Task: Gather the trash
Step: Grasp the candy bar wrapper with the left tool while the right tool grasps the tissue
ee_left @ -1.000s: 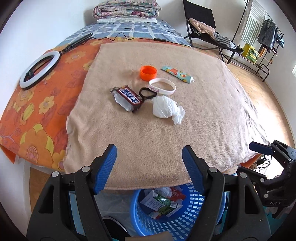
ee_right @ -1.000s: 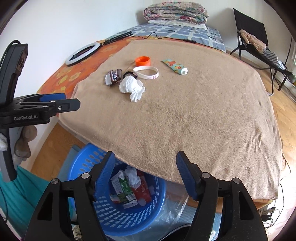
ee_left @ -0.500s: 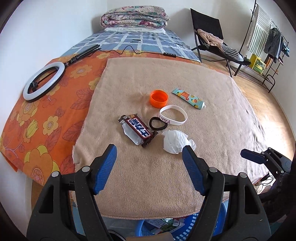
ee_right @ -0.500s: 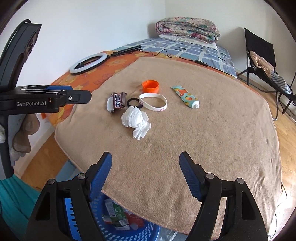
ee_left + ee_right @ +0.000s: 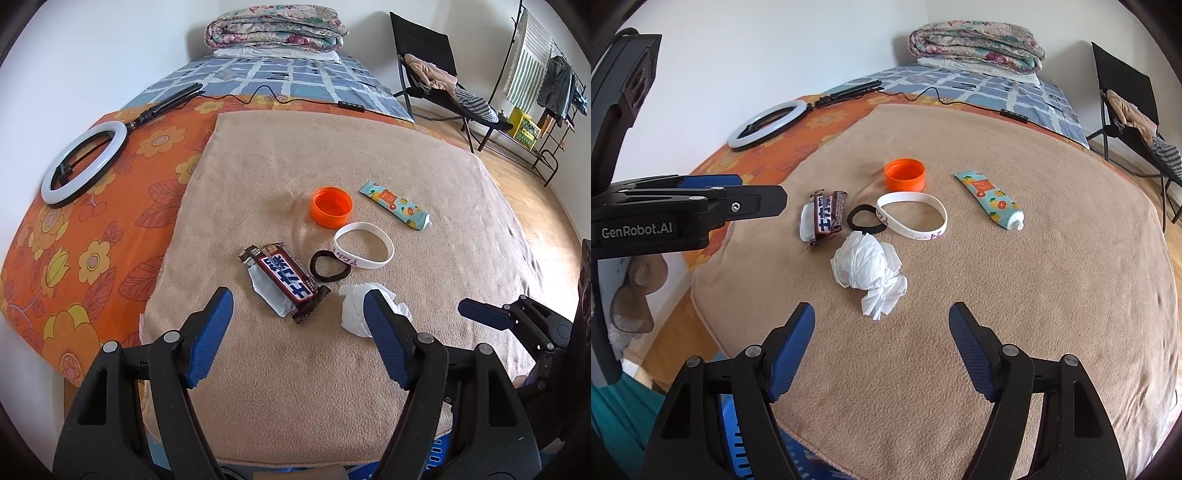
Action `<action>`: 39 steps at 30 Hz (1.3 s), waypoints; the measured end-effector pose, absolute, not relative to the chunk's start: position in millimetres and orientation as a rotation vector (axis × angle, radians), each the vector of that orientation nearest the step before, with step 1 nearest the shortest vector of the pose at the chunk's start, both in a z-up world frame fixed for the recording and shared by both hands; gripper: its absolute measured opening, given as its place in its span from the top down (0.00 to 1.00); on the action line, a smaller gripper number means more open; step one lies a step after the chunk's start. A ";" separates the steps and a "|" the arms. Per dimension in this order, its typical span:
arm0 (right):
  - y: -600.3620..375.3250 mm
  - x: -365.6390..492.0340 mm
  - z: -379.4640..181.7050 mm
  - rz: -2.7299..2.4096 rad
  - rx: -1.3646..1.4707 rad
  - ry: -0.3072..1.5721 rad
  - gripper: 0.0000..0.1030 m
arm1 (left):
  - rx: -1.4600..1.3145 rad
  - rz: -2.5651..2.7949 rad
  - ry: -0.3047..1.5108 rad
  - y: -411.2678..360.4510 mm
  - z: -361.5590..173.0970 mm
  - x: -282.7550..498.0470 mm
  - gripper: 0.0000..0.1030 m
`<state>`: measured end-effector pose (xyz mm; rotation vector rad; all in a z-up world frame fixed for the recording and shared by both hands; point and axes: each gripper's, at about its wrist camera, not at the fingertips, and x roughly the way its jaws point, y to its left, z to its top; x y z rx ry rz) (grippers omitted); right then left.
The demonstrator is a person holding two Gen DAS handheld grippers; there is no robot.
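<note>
A brown candy bar wrapper (image 5: 286, 282) (image 5: 827, 214) and a crumpled white tissue (image 5: 352, 310) (image 5: 866, 266) lie on the tan blanket (image 5: 332, 166). My left gripper (image 5: 299, 328) is open and empty, just short of the wrapper, its right finger in front of the tissue. My right gripper (image 5: 881, 341) is open and empty, just short of the tissue. Beyond them lie an orange cap (image 5: 331, 205) (image 5: 905, 173), a white wristband (image 5: 364, 245) (image 5: 912, 216), a black hair tie (image 5: 330, 266) (image 5: 865, 218) and a patterned tube (image 5: 397, 205) (image 5: 991, 201).
A blue basket (image 5: 737, 439) shows under the bed's near edge. A ring light (image 5: 83, 160) (image 5: 768, 123) lies on the orange floral sheet at the left. Folded quilts (image 5: 277, 26) sit at the bed's far end. A black chair (image 5: 436, 74) and clothes rack (image 5: 546, 85) stand to the right.
Both grippers have moved up from over the basket and forward over the blanket, closer to the wrapper and tissue. Both stay open. The items have not moved.
</note>
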<state>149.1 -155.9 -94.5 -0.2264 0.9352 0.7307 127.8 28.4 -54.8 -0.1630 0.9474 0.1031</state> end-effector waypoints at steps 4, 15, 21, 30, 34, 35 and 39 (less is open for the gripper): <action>-150.1 157.1 -98.2 0.737 -0.213 0.952 0.27 | -0.221 0.105 0.960 44.3 -57.2 140.6 0.27; -130.3 178.9 -104.9 0.742 -0.168 1.003 0.27 | -0.473 0.107 1.075 81.9 -99.0 175.9 0.34; -120.7 182.5 -111.4 0.739 -0.170 1.028 0.27 | -0.530 0.118 1.123 84.4 -121.2 190.5 0.38; -118.2 190.3 -121.7 0.715 -0.166 1.060 0.28 | -0.509 0.119 1.135 82.5 -133.0 202.4 0.59; -121.8 194.8 -124.3 0.710 -0.145 1.075 0.28 | -0.519 0.126 1.129 87.3 -134.9 202.6 0.79; -122.8 195.5 -125.2 0.707 -0.141 1.079 0.28 | -0.514 0.127 1.127 87.7 -134.8 202.2 0.87; -126.7 198.9 -127.4 0.716 -0.106 1.103 0.40 | -0.500 0.124 1.117 87.8 -131.3 200.2 0.93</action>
